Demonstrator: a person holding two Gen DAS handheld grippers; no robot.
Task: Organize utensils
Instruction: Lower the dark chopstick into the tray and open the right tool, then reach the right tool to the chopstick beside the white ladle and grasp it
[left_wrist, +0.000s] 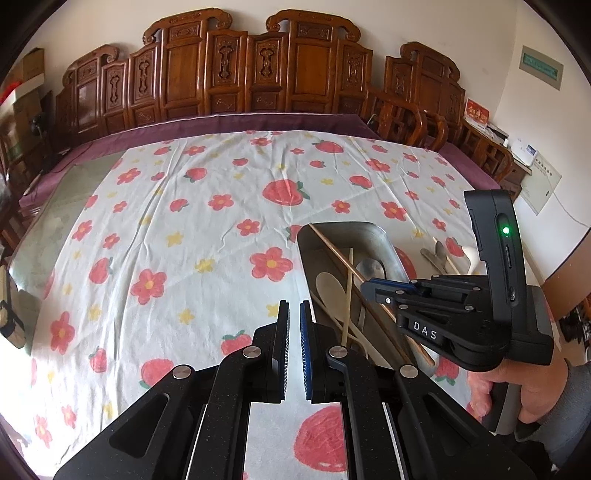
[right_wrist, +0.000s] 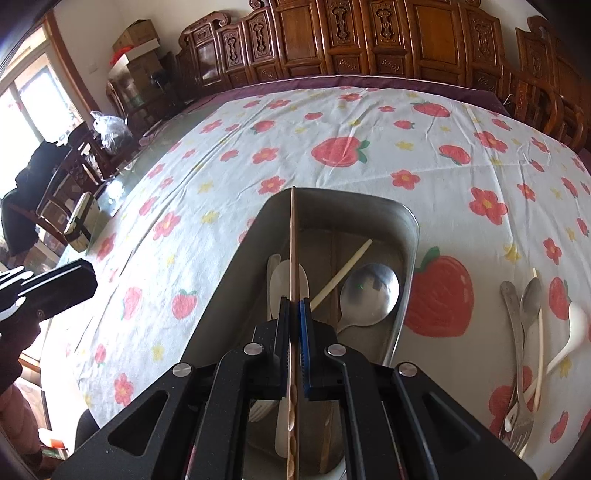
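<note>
A metal tray (right_wrist: 408, 236) lies on the strawberry tablecloth; it also shows in the left wrist view (left_wrist: 384, 240). In it lie a metal spoon (right_wrist: 369, 291), a pale chopstick (right_wrist: 341, 273) and a white spoon (right_wrist: 279, 284). My right gripper (right_wrist: 294, 301) is shut on a brown wooden chopstick (right_wrist: 293, 236) and holds it over the tray, the tip reaching the far rim. The right gripper also shows in the left wrist view (left_wrist: 369, 286). My left gripper (left_wrist: 294, 306) is nearly shut and empty, left of the tray above the cloth.
Right of the tray lie a metal fork (right_wrist: 515, 332), a metal spoon (right_wrist: 530, 299), a pale chopstick (right_wrist: 539, 332) and a white ladle spoon (right_wrist: 574, 325). Carved wooden chairs (left_wrist: 258, 74) line the far table edge. Boxes and a chair stand at the left.
</note>
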